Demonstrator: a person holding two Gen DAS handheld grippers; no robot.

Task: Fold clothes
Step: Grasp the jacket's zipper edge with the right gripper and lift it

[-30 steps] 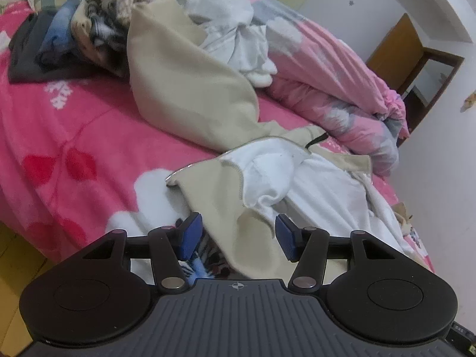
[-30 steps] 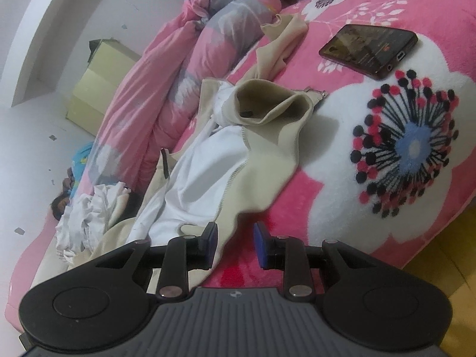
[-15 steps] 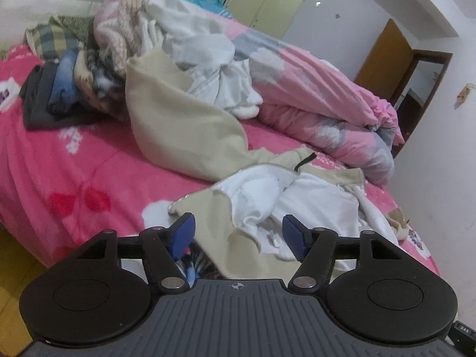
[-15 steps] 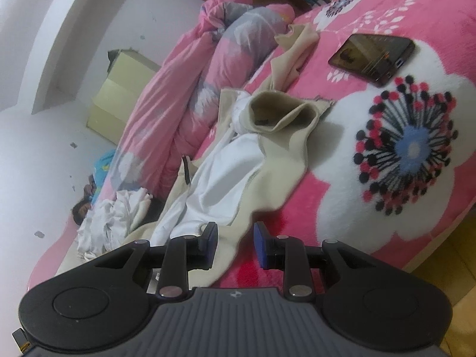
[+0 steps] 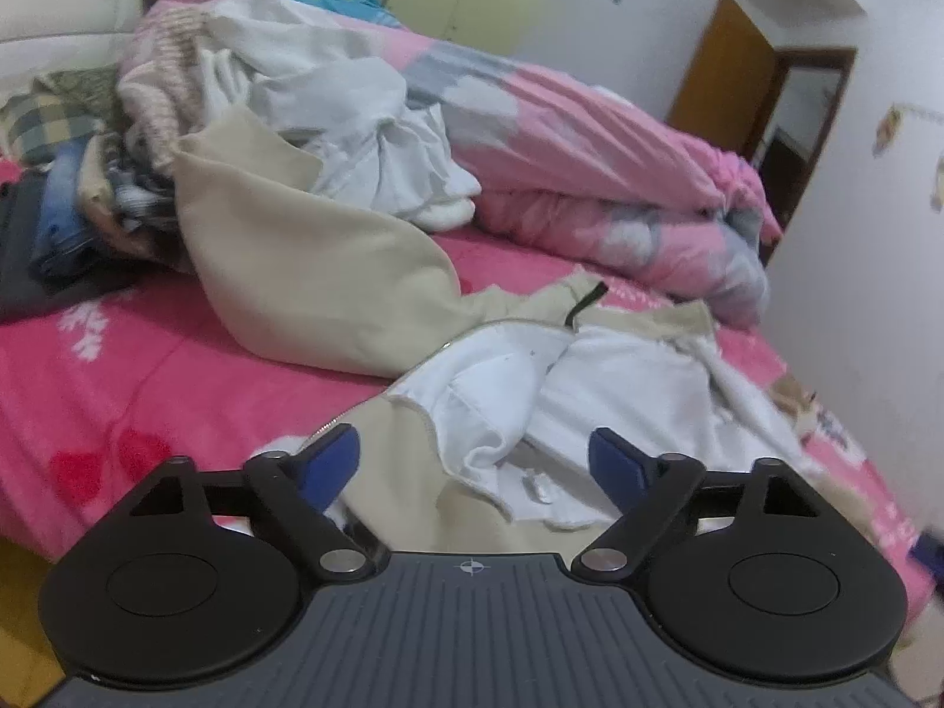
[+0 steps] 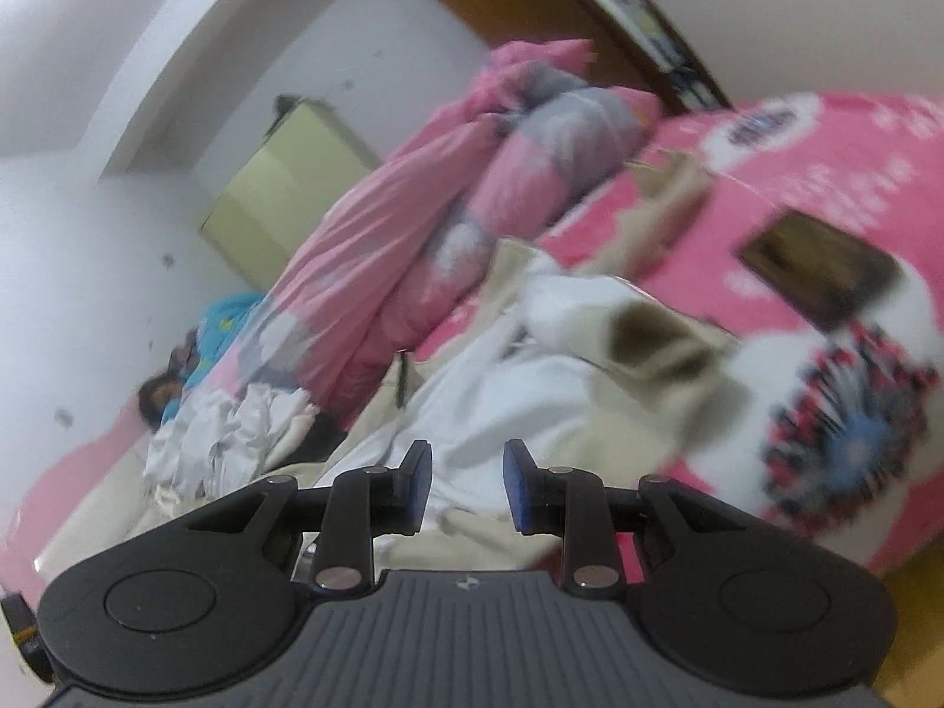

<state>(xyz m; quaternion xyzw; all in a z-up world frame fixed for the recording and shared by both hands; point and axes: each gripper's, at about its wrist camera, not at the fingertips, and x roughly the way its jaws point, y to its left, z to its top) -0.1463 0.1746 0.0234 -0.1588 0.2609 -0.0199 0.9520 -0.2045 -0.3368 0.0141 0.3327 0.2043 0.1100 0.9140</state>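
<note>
No legible text, label, brand or number appears in either view. The grey ribbed housing of the left tool (image 5: 472,631) carries only a small crosshair mark at its front edge; the grey ribbed housing of the right tool (image 6: 466,637) carries a small emblem there, too small to make out. The dark rectangular phone (image 6: 820,271) lying on the pink flowered bed cover (image 6: 826,135) is blurred, and nothing on its screen can be read.
</note>
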